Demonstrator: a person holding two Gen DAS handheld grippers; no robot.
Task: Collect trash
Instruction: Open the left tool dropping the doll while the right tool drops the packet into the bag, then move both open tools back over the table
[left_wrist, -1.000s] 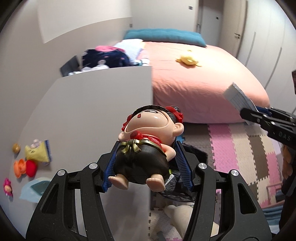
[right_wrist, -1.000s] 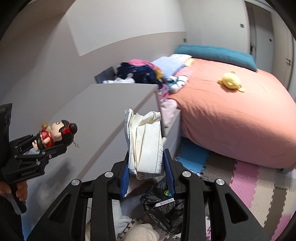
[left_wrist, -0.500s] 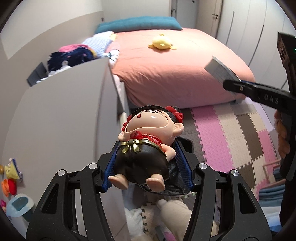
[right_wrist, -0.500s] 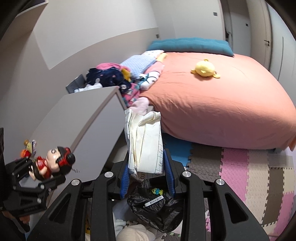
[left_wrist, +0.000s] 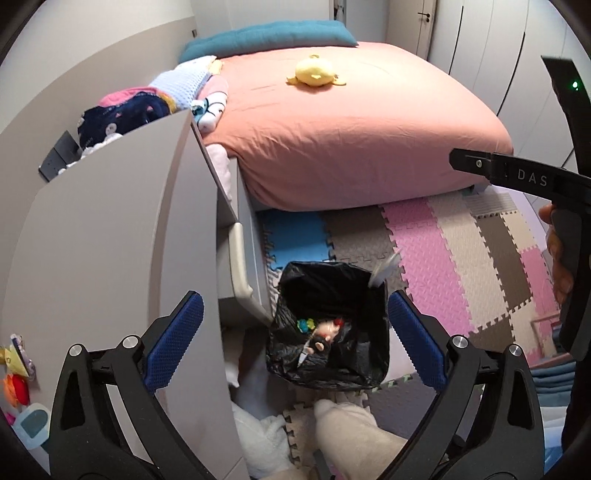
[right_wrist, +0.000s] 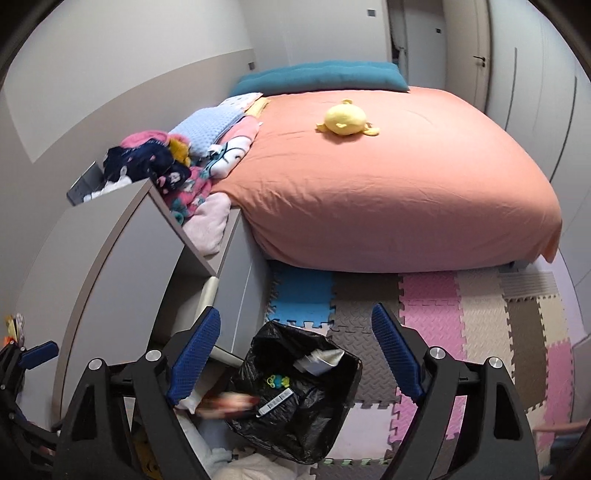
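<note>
A bin lined with a black bag (left_wrist: 328, 325) stands on the foam mat beside the grey dresser; it also shows in the right wrist view (right_wrist: 295, 391). The doll figure (left_wrist: 327, 334) is falling into the bag and appears as a red blur (right_wrist: 229, 400) in the right wrist view. The white paper packet (right_wrist: 319, 360) is blurred at the bag's far rim (left_wrist: 384, 271). My left gripper (left_wrist: 293, 339) is open and empty above the bin. My right gripper (right_wrist: 293, 354) is open and empty above it too.
A grey dresser (left_wrist: 103, 240) stands on the left with small toys (left_wrist: 16, 373) on its top. A bed with a salmon cover (right_wrist: 388, 177) and a yellow plush (right_wrist: 345, 118) lies behind. Coloured foam mats (left_wrist: 461, 254) cover the floor. Clothes (right_wrist: 166, 162) are piled by the bed.
Both grippers have opened over the bin. The doll has left my left gripper and the paper packet has left my right gripper; both are dropping into the black bag.
</note>
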